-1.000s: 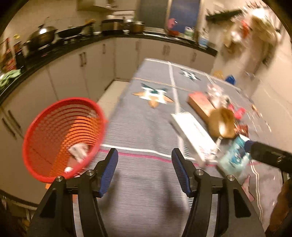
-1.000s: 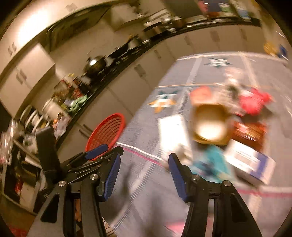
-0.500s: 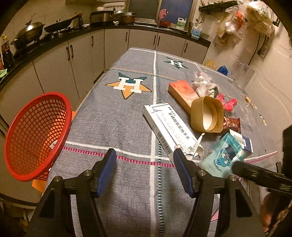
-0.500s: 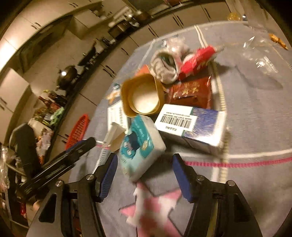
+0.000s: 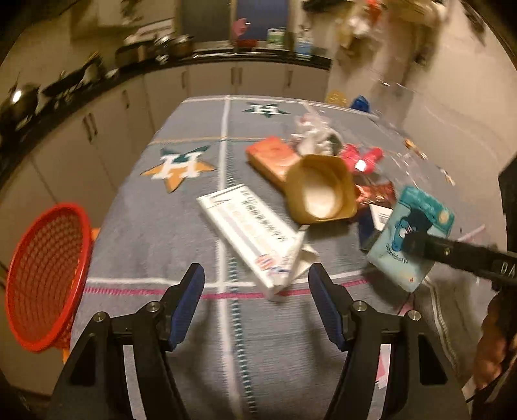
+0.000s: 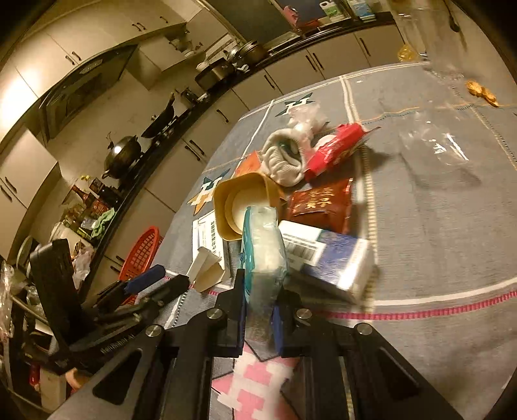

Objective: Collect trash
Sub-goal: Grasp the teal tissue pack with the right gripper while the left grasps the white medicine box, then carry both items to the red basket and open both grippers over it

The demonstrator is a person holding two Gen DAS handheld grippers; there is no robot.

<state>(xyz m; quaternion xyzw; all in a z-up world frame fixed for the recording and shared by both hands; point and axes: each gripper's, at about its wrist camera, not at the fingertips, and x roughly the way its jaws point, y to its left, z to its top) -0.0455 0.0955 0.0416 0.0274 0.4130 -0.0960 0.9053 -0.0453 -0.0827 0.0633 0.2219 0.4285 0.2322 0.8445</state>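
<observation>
One teal packet edge-up, long axis pointing away.

I am looking into a kitchen under dim, yellowish light. A long black countertop is curving along the left side and the far end, sitting on a run of pale cream base cabinets with dark bar handles. Dark pots and a wok with a domed lid are standing on the counter. Above it, cream wall cupboards are hanging, with a dark range hood jutting out beneath them. At the far end a dark blue window pane is showing. A grey woven tablecloth with white stripes and star-shaped emblems is covering the table. A pale tiled wall is running along the right.
</observation>
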